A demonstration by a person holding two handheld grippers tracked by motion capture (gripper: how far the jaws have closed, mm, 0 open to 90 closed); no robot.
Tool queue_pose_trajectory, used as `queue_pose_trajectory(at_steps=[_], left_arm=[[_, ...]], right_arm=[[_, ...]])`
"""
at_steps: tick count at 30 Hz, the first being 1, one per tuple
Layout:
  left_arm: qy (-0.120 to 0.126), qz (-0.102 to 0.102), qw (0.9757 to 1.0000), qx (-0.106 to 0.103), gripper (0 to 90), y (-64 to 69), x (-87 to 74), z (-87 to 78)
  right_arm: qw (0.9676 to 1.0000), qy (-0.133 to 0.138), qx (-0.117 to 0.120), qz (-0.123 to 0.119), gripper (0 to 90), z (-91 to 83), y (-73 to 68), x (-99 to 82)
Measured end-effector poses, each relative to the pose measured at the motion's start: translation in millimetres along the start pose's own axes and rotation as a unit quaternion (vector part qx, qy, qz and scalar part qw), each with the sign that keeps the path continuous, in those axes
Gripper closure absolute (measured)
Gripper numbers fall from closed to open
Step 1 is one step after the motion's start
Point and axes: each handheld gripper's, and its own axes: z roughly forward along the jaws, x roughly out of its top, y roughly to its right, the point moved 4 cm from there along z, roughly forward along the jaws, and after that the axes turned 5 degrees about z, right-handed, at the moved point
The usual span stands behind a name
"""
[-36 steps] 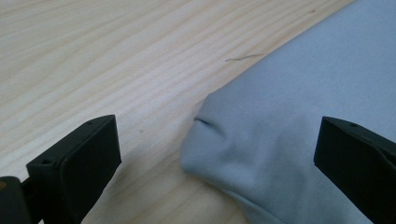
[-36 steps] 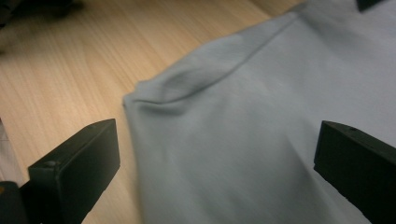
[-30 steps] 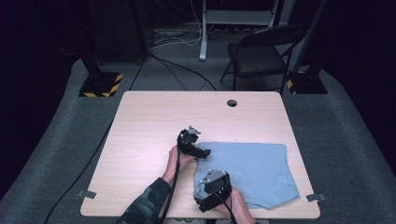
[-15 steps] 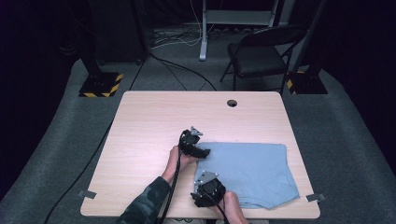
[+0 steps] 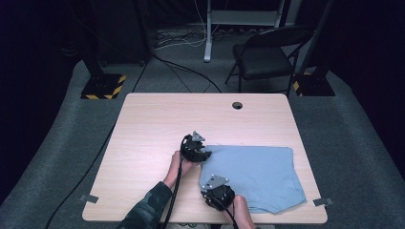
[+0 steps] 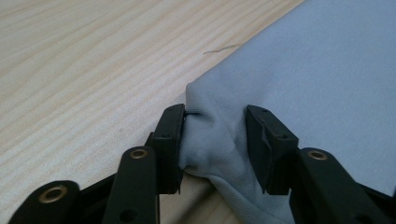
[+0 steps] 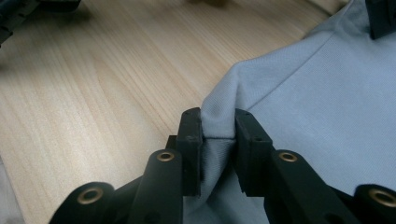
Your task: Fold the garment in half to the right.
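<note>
I have both grippers on the light blue cloth (image 5: 253, 174), which lies flat on the near right part of the wooden table (image 5: 157, 124), its right and near edges close to the table's near right corner.

My left gripper (image 5: 197, 149) sits at the cloth's far left corner. In the left gripper view its jaws have just been closing and the corner of the cloth (image 6: 219, 135) is bunched up between them: the fabric touches the left pad and rises in a soft fold toward the right one, so I read this as a grasp on the corner that is not yet squeezed flat. Bare table (image 6: 84, 70) runs off to the left of the jaws.

My right gripper (image 5: 217, 191) is at the cloth's near left corner, close to the near edge of the table. In the right gripper view its jaws have also just been closing, and they now pinch a folded ridge of the cloth (image 7: 218, 123) tightly, both pads pressed against the fabric. The rest of the cloth spreads away to the right of that view, and wood grain (image 7: 93, 84) fills the left.

From the high view the two grippers stand near each other along the cloth's left edge, left one farther from me, right one nearer. The cloth between them curves slightly inward.
</note>
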Motion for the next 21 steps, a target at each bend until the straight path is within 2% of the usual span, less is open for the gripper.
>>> queue_pose_trajectory(at_steps=[5, 8, 14, 21], left_arm=[[0.007, -0.005, 0.9999, -0.007, 64.5, 0.0, -1.0, -0.2], [0.008, -0.005, 0.9999, -0.014, 69.6, -0.3, -1.0, -0.2], [0.020, -0.034, 0.9985, -0.037, 75.2, -6.4, -0.5, -1.7], [0.024, -0.032, 0.9987, -0.032, 77.6, -11.5, 5.0, -9.6]], right_arm=[[1.0000, 0.000, -0.004, -0.003, 77.4, -0.4, 0.0, -0.2], [1.0000, 0.004, -0.002, 0.005, 78.5, -0.6, 0.5, -0.6], [0.9993, 0.015, 0.019, 0.029, 79.5, -2.8, 4.0, -0.8], [0.9972, 0.042, 0.035, 0.052, 79.7, -11.2, 8.0, 4.5]])
